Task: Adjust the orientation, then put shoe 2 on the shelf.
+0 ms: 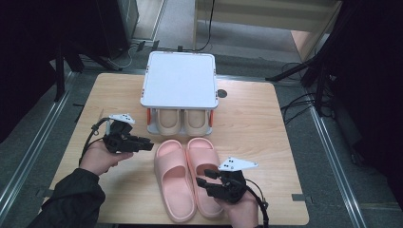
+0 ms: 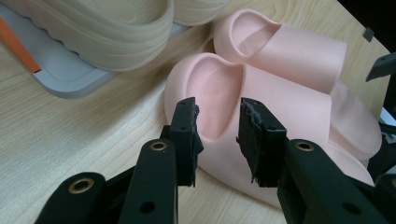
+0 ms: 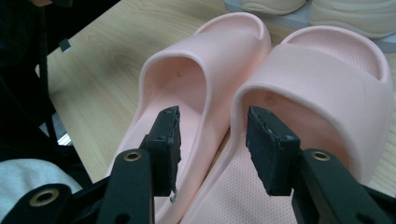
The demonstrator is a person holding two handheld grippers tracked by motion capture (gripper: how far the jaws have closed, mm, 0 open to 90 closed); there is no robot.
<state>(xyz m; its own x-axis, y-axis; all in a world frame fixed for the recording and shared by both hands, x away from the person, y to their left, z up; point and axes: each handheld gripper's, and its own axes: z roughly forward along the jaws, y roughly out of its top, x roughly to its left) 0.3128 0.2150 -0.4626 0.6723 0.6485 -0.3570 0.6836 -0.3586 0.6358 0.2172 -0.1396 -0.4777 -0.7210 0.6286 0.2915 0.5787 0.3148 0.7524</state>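
Pink slippers (image 1: 187,178), two in number, lie side by side on the wooden table (image 1: 266,128) in the high view, toes pointing toward a white two-level rack (image 1: 179,80). The rack's lower shelf holds two beige slippers (image 1: 183,122); its flat top carries no items. The left gripper (image 1: 142,144) sits left of the pink pair, near the toe end, held by the person's left hand (image 1: 99,157). The right gripper (image 1: 205,183) sits over the heel of the right-side pink slipper. Jaw spacing cannot be judged from this height.

Left gripper view: the two black jaws are spread apart with nothing between them, aimed at the toe opening of the nearer pink slipper (image 2: 261,107). The beige pair (image 2: 112,23) rests on the grey-white shelf (image 2: 70,79) behind.

Right gripper view: the jaws are spread apart, empty, framing the inner edges where both pink slippers (image 3: 261,93) meet. Beige soles (image 3: 327,11) appear at the top edge.
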